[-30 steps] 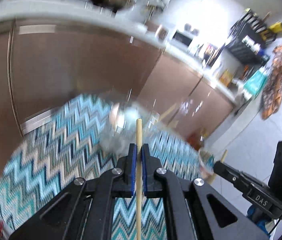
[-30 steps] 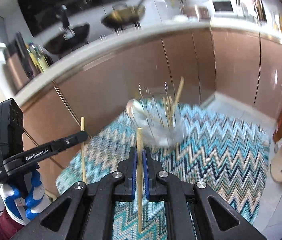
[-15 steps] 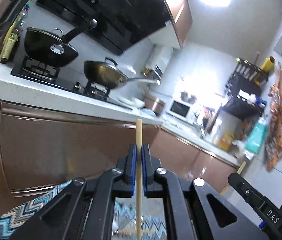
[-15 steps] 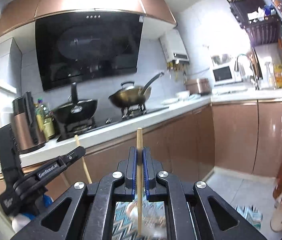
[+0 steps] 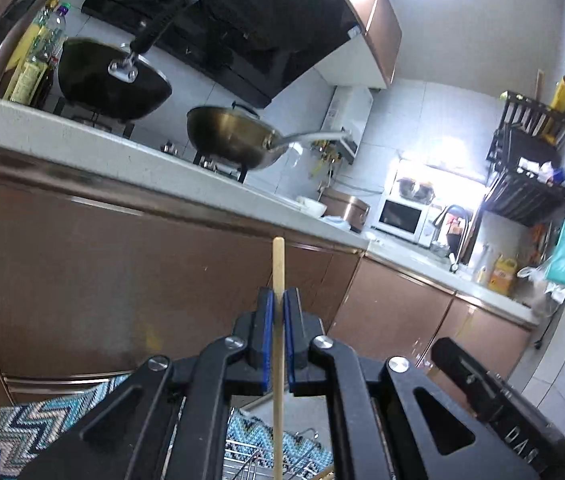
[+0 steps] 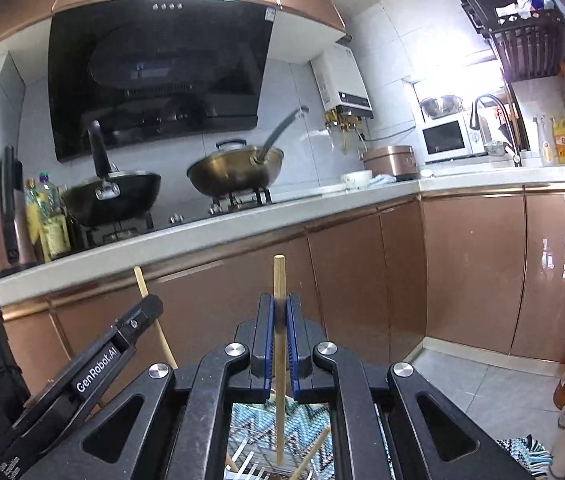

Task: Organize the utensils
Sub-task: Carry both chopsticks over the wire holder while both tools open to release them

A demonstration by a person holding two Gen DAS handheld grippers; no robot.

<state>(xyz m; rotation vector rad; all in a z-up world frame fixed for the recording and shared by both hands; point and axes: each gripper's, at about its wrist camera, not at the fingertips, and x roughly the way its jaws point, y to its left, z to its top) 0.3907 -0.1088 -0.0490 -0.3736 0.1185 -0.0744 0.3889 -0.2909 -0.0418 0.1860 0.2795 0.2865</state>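
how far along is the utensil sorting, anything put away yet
Partly underway. In hand: the left gripper is shut on one wooden chopstick, the right gripper on another chopstick. Below them a wire rack shows, its contents hard to tell. Left: setting both chopsticks down.

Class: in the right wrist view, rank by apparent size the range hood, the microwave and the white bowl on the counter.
1. range hood
2. microwave
3. white bowl
The hood looks largest by far; differing distance makes the true sizes of the microwave and bowl unsure.
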